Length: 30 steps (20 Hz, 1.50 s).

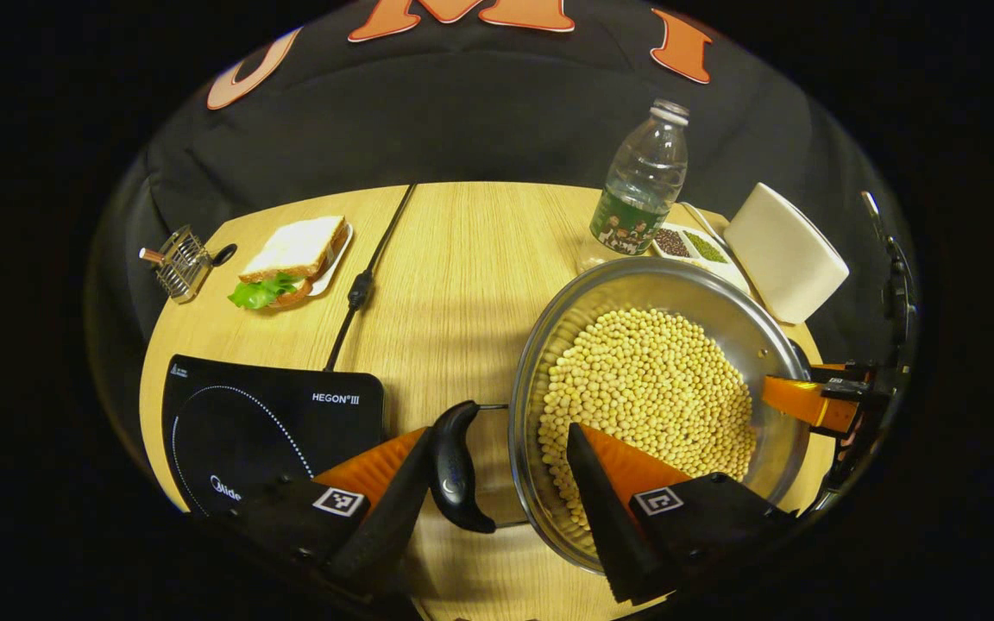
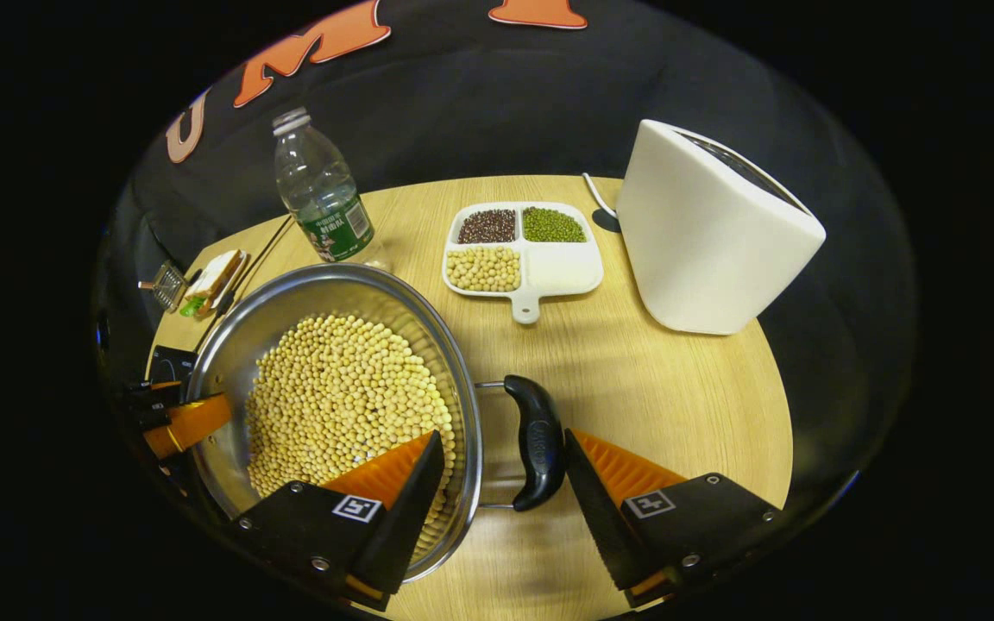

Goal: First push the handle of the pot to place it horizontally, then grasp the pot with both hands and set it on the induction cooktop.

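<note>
Pot [image 1: 661, 302], steel, wide, heaped with soybeans [image 1: 648, 392], on round wooden table [image 1: 454, 259]. Not yet on induction cooktop [image 1: 264, 423], which lies to pot's left in left gripper view, near table edge.

Left gripper [image 1: 497, 483] at pot's left side: fingers spread, straddling black side handle [image 1: 456, 466] and rim, one finger outside the handle, the other over the beans. Touching or not — cannot tell. Handle horizontal.

Right gripper [image 2: 501, 483] at opposite side, likewise parted: one finger over the beans inside the rim, the other outside black handle [image 2: 536, 440]. No clamp visible. Left gripper also seen across the pot in right gripper view.

Beyond: plastic bottle [image 2: 322, 194] upright behind pot; divided dish [image 2: 521, 250] of assorted beans; white toaster [image 2: 708, 233] beside dish. Sandwich on plate [image 1: 294, 259] and small wire rack [image 1: 179, 261] at far left; black cable [image 1: 368, 276] running from cooktop across table.
</note>
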Tool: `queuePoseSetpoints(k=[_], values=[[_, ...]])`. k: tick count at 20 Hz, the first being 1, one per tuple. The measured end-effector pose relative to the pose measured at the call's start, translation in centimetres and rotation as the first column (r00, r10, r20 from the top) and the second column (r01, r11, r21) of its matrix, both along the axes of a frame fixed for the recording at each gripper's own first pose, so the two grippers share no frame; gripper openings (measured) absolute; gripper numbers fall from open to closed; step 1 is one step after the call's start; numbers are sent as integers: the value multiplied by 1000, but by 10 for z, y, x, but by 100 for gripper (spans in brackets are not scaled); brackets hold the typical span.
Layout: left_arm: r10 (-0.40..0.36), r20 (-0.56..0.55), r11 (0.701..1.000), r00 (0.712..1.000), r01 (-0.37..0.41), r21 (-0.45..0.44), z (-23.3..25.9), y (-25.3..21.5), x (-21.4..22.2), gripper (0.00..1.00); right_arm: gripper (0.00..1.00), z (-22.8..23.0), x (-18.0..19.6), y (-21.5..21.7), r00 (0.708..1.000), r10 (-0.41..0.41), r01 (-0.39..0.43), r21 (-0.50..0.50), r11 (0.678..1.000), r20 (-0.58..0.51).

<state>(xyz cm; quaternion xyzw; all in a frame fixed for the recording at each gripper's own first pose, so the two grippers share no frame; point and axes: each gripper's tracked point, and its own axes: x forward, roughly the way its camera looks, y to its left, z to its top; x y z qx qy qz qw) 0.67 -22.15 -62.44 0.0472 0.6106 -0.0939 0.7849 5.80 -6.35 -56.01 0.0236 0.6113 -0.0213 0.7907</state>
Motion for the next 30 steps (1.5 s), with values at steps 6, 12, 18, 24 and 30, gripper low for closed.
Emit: queuePoseSetpoints(k=[6, 12, 18, 24, 30], values=[[7, 42, 999, 999, -9, 45, -10, 14, 14, 92, 83, -18, 0, 1, 1000, -6, 6, -4, 1000, -18], [31, 80, 999, 996, -33, 17, -18, 7, 18, 76, 75, -17, 1, 2, 1000, 2, -2, -5, 1000, -7], [-16, 154, 999, 988, 10, 37, -16, 4, 23, 75, 61, -11, -3, 4, 998, -57, 57, 33, 998, -18], [0, 165, 1000, 986, -4, 25, 0, 12, 18, 73, 57, 1, -2, 4, 999, -30, 30, 11, 999, 11], [-12, 229, 999, 973, 5, 31, 51, 32, 21, 70, 51, -6, -6, 6, 997, -28, 27, 14, 1000, 67]])
